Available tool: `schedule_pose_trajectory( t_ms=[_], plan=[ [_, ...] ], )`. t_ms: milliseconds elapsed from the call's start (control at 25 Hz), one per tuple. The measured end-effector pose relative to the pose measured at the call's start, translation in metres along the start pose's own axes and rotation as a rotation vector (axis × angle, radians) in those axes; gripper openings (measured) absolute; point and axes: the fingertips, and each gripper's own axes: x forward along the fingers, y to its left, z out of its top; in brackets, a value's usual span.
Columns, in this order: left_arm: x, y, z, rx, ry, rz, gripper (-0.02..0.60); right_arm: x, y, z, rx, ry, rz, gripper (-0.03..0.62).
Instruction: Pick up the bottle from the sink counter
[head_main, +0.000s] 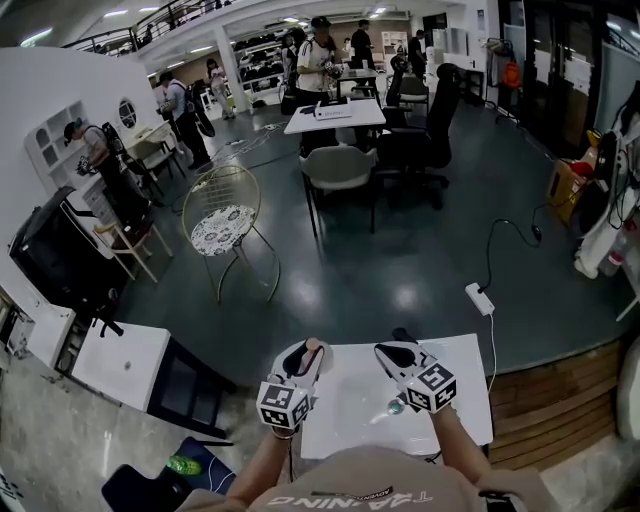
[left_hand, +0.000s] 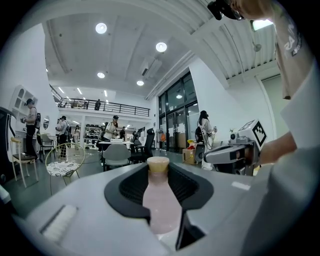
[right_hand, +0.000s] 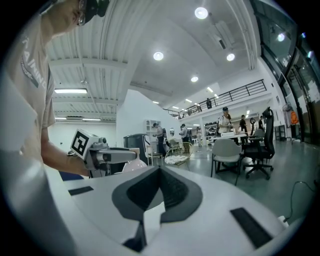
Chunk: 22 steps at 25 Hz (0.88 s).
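A pale pink bottle with a tan cap stands upright between the jaws of my left gripper, which is shut on its body. In the head view the left gripper hovers over the left edge of the white counter, and the bottle's cap shows at its tip. My right gripper is level beside it to the right, apart from the bottle. In the right gripper view its dark pads meet at the tip with nothing between them. From there the left gripper and bottle show at left.
A small green-topped item lies on the counter under the right gripper. A power strip with a cable lies on the dark floor ahead. A wire chair, a grey chair and several people stand further off. A white side table is at left.
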Motion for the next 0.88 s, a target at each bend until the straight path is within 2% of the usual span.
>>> schedule_pose_trajectory(
  t_ms=[320,880],
  plan=[
    [0.006,-0.007,-0.002,0.006,-0.007,-0.027,0.129,-0.003,-0.004,-0.005,0.023,-0.006,-0.014,0.007],
    [0.011,-0.002,0.004,0.019,-0.023,-0.029,0.129,-0.005,-0.008,-0.005,0.025,-0.018,-0.054,0.006]
  ],
)
